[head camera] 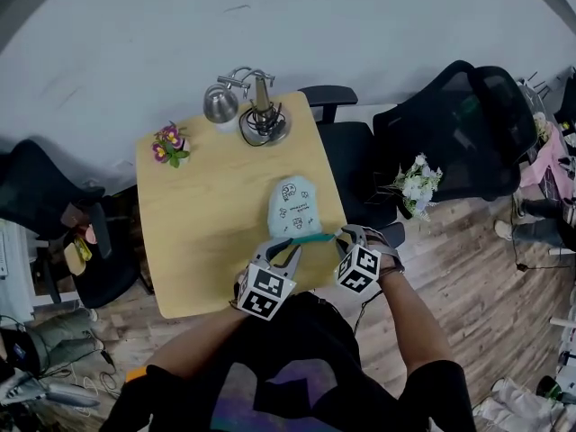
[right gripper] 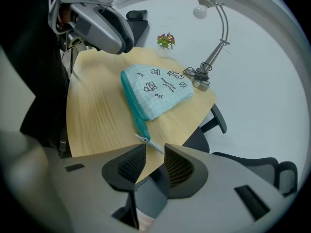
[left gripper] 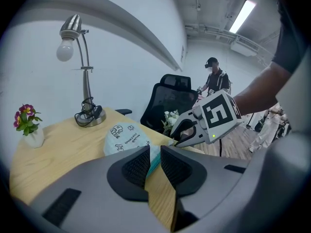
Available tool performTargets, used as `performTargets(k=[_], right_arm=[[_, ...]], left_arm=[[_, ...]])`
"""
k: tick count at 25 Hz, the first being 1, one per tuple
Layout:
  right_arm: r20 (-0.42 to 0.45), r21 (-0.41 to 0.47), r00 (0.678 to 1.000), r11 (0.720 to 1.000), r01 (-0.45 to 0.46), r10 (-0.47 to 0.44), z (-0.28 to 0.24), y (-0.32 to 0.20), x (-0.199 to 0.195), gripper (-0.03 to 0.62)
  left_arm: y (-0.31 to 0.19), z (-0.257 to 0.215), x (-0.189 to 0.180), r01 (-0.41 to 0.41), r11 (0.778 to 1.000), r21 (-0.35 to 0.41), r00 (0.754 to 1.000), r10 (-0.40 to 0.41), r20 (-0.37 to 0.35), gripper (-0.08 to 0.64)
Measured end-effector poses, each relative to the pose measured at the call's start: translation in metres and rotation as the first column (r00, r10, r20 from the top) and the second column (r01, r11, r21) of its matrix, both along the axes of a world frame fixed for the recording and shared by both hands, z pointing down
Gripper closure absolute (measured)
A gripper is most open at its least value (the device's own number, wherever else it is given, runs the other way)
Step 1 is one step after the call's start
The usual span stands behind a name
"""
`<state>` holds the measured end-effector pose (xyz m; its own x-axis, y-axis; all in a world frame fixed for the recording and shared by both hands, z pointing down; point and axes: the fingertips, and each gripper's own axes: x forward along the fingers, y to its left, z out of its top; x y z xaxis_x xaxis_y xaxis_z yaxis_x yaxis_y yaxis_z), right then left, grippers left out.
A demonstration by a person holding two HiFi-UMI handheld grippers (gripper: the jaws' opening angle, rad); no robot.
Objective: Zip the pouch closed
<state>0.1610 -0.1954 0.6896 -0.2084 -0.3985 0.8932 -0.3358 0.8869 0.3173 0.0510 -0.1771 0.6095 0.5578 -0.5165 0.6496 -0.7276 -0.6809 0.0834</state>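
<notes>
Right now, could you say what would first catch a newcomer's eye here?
A pale blue pouch with a teal zipper lies at the near edge of the wooden table, with both tongs open at that zipper: the left tongs astride its edge, the right tongs just short of the pull. A desk lamp and a flower pot stand at the far edge.

Desk lamp (head camera: pixel 265 126), potted flowers (head camera: pixel 168 142), black chair (head camera: pixel 450 124)
</notes>
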Motion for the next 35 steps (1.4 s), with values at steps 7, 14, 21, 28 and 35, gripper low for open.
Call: performTargets(k=[7, 14, 21, 28, 35], right_arm=[[-0.046, -0.033, 0.997, 0.998, 0.061, -0.062, 0.011, -0.001, -0.002, 0.476], [-0.012, -0.069, 1.0, 0.998, 0.012, -0.013, 0.004, 0.006, -0.006, 0.563], [0.229, -0.193, 0.956, 0.971, -0.142, 0.185, -0.05, 0.015, -0.035, 0.568], [0.428, -0.264, 0.824, 0.923, -0.279, 0.371, -0.103, 0.007, -0.062, 0.569], [0.517, -0.336, 0.721, 0.884, -0.325, 0.461, -0.134, 0.011, -0.091, 0.571]], left_arm=[[-0.001, 0.001, -0.005, 0.015, 1.0, -0.004, 1.0, -0.015, -0.001, 0.491], [-0.005, -0.004, -0.008, 0.003, 1.0, 0.016, 1.0, -0.003, -0.017, 0.491], [-0.014, -0.033, -0.014, 0.014, 0.997, 0.077, 0.996, -0.007, -0.086, 0.491], [-0.016, -0.067, -0.02, -0.005, 0.989, 0.149, 0.989, 0.027, -0.144, 0.491], [0.001, -0.074, -0.023, -0.064, 0.98, 0.188, 0.99, 0.086, -0.114, 0.488]])
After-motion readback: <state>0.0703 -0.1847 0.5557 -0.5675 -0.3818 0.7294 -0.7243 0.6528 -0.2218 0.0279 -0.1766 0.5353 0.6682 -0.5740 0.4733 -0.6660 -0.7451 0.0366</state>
